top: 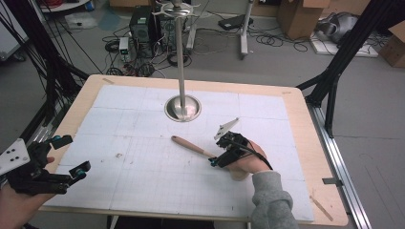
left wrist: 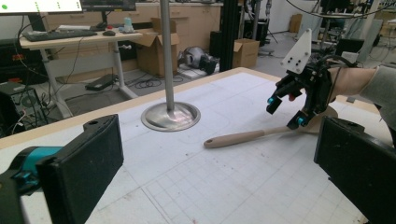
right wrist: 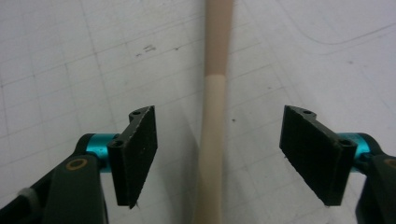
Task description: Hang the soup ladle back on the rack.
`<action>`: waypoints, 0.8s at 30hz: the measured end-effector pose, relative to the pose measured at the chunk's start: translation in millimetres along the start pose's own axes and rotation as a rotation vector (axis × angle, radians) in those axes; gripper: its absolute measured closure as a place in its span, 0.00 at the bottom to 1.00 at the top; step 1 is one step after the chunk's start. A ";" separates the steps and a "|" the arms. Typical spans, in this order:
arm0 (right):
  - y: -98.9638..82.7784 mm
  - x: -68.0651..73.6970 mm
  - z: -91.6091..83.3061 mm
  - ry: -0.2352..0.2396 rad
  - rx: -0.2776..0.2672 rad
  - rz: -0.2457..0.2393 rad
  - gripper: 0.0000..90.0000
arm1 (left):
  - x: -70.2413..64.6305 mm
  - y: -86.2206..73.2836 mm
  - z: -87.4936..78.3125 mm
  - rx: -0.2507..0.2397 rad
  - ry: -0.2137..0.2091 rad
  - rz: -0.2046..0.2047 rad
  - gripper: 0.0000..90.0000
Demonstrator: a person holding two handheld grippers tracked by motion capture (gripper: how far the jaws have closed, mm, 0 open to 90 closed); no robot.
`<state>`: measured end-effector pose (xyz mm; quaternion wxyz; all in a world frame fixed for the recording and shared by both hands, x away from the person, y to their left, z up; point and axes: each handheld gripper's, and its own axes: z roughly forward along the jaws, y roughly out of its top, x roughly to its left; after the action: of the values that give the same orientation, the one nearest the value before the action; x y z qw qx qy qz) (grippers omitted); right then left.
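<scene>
A spatula (top: pixel 189 145) with a tan wooden handle and a paler neck lies on the white gridded mat (top: pixel 143 181), handle end pointing toward the stand. My right gripper (top: pixel 219 151) hovers over its neck, open. In the right gripper view the pale neck (right wrist: pixel 212 116) runs up between the two spread pads (right wrist: pixel 137 154) without touching either. My left gripper (top: pixel 72 153) is held open over the mat's left edge, nothing between its jaws. From the left gripper view (left wrist: pixel 210 172) I look across at the spatula (left wrist: pixel 243 136) and the right gripper (left wrist: pixel 286 112).
A metal stand with a round base (top: pixel 183 108) and a tall pole (top: pixel 181 57) rises at the mat's far middle. The wooden table edge (top: pixel 329 191) frames the mat. Black frame legs, cables and cardboard boxes stand on the floor beyond.
</scene>
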<state>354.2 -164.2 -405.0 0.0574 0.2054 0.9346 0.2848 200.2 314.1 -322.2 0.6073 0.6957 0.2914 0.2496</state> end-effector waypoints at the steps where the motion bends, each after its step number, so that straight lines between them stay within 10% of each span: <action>1: 1.5 0.6 2.0 0.004 0.007 -0.004 0.31 | -0.3 0.2 -0.6 0.000 0.000 0.001 0.02; 24: 1.0 -2.5 16.5 -0.012 0.178 0.052 0.67 | 2.1 -2.0 -7.5 0.002 0.017 -0.007 0.02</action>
<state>360.5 -156.1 -418.2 0.0374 0.2355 0.9502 0.2008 196.2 320.9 -323.2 0.6049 0.6932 0.2993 0.2529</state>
